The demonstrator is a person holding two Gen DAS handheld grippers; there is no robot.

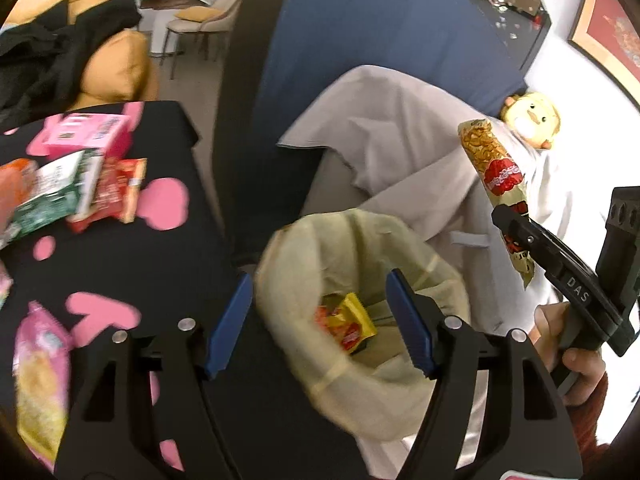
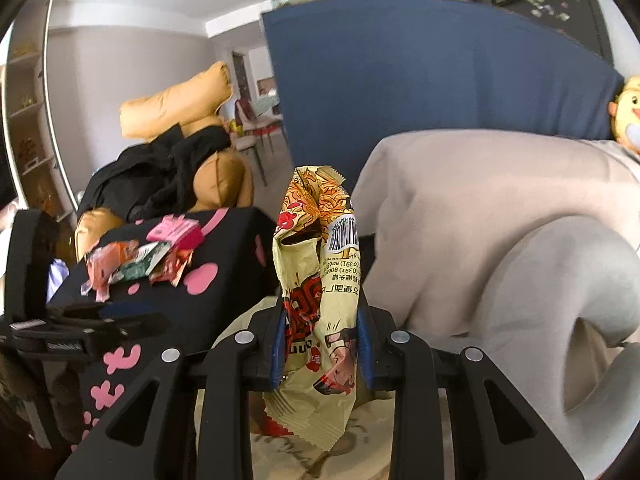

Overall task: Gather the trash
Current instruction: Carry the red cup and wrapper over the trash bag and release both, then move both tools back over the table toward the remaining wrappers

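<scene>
Between the right gripper's (image 2: pixel 322 344) pinching pads stands a noodle wrapper (image 2: pixel 320 280), held near the lined trash bag (image 1: pixel 400 380), where a yellow packet (image 1: pixel 352 320) already lies. Spread and empty, the left gripper (image 1: pixel 320 320) hovers over it. Several wrappers (image 1: pixel 80 184) remain on the black, pink-patterned desk (image 1: pixel 160 264), beside a grey-draped sofa (image 2: pixel 480 208).

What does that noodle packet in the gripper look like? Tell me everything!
The noodle packet is a crinkly, shiny wrapper, pale yellow with red cartoon prints, a noodle picture at the top and a barcode on one side. It looks empty and crumpled. It stands upright, pinched by the right gripper, above the bin bag.
</scene>
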